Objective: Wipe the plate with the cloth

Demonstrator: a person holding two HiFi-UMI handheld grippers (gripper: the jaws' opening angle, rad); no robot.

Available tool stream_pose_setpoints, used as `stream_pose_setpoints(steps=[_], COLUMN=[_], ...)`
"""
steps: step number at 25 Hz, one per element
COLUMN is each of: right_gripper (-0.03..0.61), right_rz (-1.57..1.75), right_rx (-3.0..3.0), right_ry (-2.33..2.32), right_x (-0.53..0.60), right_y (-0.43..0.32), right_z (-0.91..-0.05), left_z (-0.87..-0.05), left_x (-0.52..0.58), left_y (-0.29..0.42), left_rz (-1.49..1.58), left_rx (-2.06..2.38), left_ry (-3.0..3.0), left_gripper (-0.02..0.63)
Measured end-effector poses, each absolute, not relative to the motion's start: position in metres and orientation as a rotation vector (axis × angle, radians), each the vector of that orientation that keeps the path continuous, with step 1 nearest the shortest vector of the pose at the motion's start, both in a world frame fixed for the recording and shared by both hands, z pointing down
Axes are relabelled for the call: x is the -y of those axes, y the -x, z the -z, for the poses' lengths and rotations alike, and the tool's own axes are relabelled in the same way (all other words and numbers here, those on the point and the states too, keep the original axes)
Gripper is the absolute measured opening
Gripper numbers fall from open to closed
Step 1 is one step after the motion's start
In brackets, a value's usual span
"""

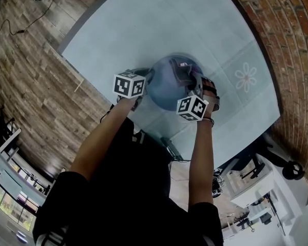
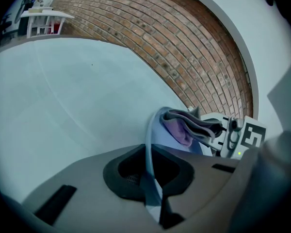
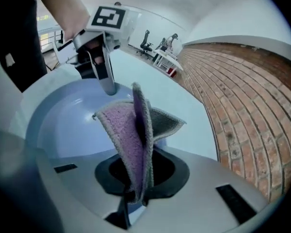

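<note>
Left gripper (image 2: 154,198): the plate (image 1: 164,86) rim was pinched between the fingers.
Right gripper (image 3: 134,198): the cloth (image 3: 131,140) was clamped between the fingers, over the plate.

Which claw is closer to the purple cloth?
Right. The right claw pinches the cloth; the left claw grips the plate by its rim, apart from the cloth.

One plate (image 1: 164,88) and one cloth (image 3: 131,135) are counted. Two grippers are seen: the left gripper (image 2: 153,181) and the right gripper (image 3: 135,191). Two marker cubes are counted, the left cube (image 1: 129,84) and the right cube (image 1: 192,107). One round table (image 1: 143,24) is shown, with one flower (image 1: 246,77) printed on it.
</note>
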State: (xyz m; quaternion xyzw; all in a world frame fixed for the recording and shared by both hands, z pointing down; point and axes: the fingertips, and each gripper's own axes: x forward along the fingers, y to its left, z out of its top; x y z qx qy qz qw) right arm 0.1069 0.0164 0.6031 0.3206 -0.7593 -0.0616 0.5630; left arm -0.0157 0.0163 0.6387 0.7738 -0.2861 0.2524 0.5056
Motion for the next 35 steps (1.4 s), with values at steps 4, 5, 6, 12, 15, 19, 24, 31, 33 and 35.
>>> stream_pose_setpoints(steps=[4,5,6,12,15,19,24,31,33,35], right_gripper=[0.055,0.055,0.055,0.054,0.054,0.054,0.054,0.054,0.054,0.054], right_rz=[0.163,0.161,0.159,0.227,0.281,0.314,0.272,0.186,0.150,0.111], right_rx=[1.734,1.726,1.719,1.684,1.681,1.706,1.735,1.774,1.782,1.800], right_ry=[-0.726,-0.721,-0.716,-0.618,-0.565,-0.507,-0.432,-0.268,-0.231,-0.217], right_x=[-0.003,-0.003,-0.003,-0.023,-0.042,-0.074,-0.112,-0.153,-0.154,-0.154], right_y=[-0.109,-0.109,-0.109,-0.094,-0.085,-0.074,-0.062,-0.049,-0.049,-0.050], right_z=[-0.618,-0.621,-0.623,-0.626,-0.626,-0.625,-0.627,-0.631,-0.631,-0.629], left_z=[-0.639,-0.640,-0.640,-0.639,-0.639,-0.639,-0.639,-0.639,-0.639,-0.638], left_x=[-0.017,-0.016,-0.016,-0.016,-0.016,-0.017,-0.016,-0.016,-0.015,-0.015], left_y=[0.017,0.017,0.016,0.018,0.018,0.018,0.018,0.018,0.018,0.018], left_rz=[-0.610,-0.610,-0.611,-0.608,-0.610,-0.607,-0.605,-0.603,-0.601,-0.602], left_rx=[0.689,0.688,0.688,0.689,0.689,0.684,0.685,0.689,0.689,0.689], left_ry=[-1.864,-1.864,-1.864,-1.863,-1.862,-1.861,-1.861,-1.858,-1.858,-1.857], left_gripper=[0.043,0.043,0.043,0.043,0.043,0.043,0.043,0.043,0.043,0.043])
